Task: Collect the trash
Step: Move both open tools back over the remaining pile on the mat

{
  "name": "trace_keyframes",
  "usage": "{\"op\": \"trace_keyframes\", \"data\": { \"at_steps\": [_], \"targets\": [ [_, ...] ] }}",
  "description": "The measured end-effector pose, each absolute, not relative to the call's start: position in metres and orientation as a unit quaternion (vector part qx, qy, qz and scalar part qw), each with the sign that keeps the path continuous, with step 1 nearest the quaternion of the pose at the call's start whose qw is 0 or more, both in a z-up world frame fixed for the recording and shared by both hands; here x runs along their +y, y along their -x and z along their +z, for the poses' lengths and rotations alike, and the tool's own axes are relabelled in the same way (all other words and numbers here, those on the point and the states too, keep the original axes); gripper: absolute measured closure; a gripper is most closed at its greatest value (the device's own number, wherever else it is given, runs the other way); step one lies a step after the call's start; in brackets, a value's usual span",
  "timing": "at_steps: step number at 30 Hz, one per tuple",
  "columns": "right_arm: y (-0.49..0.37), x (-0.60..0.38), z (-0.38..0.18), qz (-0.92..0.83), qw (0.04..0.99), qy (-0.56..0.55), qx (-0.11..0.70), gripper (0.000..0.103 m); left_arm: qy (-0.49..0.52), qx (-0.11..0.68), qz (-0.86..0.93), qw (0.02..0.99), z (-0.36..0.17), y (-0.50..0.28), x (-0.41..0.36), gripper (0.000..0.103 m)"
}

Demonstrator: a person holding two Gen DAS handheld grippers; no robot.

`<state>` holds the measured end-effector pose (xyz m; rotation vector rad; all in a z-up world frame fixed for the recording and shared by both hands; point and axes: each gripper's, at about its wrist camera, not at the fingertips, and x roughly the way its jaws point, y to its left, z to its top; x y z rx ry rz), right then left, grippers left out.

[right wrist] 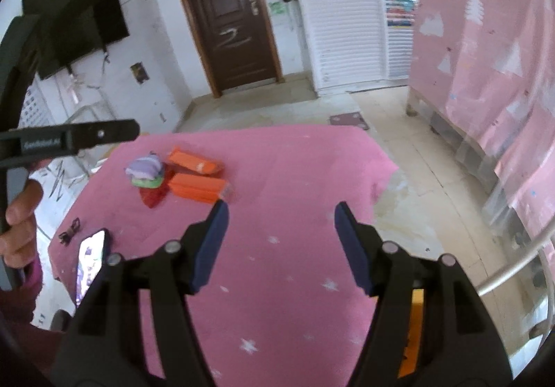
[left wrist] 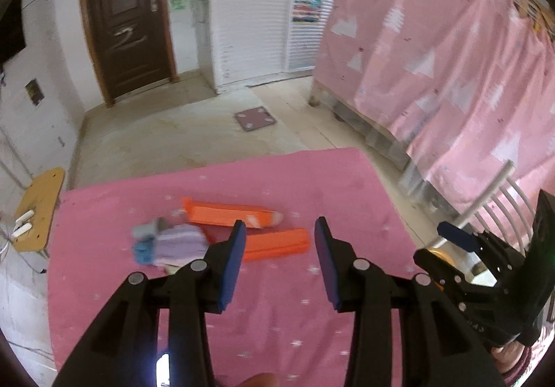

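Both our grippers, left gripper and right gripper, hang apart and empty over the pink table, so nothing's collected yet, with orange wrappers and crumpled purple trash waiting around 11 o'clock.

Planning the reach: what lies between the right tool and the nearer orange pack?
Only bare pink cloth separates the right tool from the nearer orange pack, in the right wrist view.

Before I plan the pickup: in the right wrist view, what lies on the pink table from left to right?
Black clip → phone → purple bundle → lower orange packet.
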<state>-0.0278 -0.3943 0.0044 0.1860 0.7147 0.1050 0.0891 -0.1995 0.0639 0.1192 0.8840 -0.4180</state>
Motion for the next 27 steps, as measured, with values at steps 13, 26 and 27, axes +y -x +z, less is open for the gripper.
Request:
{"op": "trace_keyframes", "data": {
  "at_steps": [13,26,27],
  "targets": [
    [-0.020,-0.313,0.005,0.117,0.918,-0.048,0.375,0.041,-0.019,0.443,-0.140,0.886,0.047,-0.128,-0.119,0.069],
    [-0.059,-0.251,-0.005,0.175,0.901,-0.014,0.397,0.034,0.011,0.483,-0.108,0.869,0.002,-0.162,-0.068,0.069],
    [-0.061,-0.249,-0.006,0.178,0.900,-0.012,0.398,0.034,0.012,0.485,-0.108,0.868,0.000,-0.163,-0.068,0.069]
  ]
}}
